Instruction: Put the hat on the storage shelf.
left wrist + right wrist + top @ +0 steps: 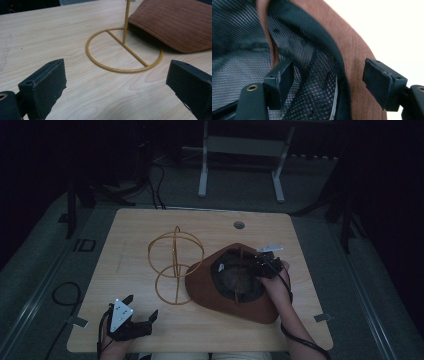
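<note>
A brown brimmed hat (240,302) lies upside down at the right middle of the wooden table (130,230), its dark mesh lining (237,50) facing up. Just left of it stands a gold wire hat stand (175,265), whose round base (127,48) sits beside the hat's brim (175,22). My right gripper (253,269) reaches into the hat's opening from the right. Its jaws straddle the crown's edge, one inside on the mesh and one over the brown brim (359,65), with a gap left, so it is open (328,75). My left gripper (141,306) rests open near the table's front left, nothing between its jaws (116,75).
A round cable hole (239,225) sits near the table's far edge. A white metal frame (240,145) stands on the floor behind the table. A cable loop (65,295) lies on the floor at the left. Bare wood stretches across the table's left and far side.
</note>
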A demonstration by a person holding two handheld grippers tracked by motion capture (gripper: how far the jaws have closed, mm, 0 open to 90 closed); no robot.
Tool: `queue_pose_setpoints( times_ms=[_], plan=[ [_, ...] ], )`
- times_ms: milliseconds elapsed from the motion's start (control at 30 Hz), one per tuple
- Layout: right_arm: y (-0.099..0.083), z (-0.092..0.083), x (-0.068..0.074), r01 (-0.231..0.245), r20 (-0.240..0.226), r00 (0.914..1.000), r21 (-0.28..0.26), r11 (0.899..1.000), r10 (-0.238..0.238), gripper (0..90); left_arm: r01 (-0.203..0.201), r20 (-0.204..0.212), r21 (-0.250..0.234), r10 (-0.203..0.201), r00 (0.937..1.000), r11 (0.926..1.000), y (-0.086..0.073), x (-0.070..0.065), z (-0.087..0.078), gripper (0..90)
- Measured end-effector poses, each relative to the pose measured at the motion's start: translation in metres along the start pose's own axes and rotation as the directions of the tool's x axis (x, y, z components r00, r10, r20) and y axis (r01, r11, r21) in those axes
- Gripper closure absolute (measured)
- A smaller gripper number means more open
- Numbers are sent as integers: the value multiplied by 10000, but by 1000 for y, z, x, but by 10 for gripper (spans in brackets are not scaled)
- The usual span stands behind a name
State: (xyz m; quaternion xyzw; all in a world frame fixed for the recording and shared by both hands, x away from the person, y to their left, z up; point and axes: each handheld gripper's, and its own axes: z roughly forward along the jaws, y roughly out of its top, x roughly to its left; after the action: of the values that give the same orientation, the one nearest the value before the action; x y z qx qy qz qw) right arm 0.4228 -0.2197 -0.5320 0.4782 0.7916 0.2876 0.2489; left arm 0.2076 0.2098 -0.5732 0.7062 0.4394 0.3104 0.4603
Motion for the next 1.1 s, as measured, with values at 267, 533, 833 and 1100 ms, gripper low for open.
queue_pose_setpoints(
  times_ms=[267,533,833,1100],
  plan=[
    [-6,12,5,287,538,9981,386,9988,-307,363,60,185,218,-64,9998,9997,0,-2,2,35],
    [-8,13,7,92,1601,9869,505,9987,-172,755,-19,489,627,-12,9988,9980,1,-6,5,35],
    [-3,-20,-8,-727,1268,9883,-960,9927,847,844,-437,1631,1533,183,9864,9872,10,-28,14,63],
    [-5,-49,-12,-760,1028,9903,-1604,9841,932,844,-1627,2792,1545,1149,9533,9745,36,-62,28,108]
  ],
)
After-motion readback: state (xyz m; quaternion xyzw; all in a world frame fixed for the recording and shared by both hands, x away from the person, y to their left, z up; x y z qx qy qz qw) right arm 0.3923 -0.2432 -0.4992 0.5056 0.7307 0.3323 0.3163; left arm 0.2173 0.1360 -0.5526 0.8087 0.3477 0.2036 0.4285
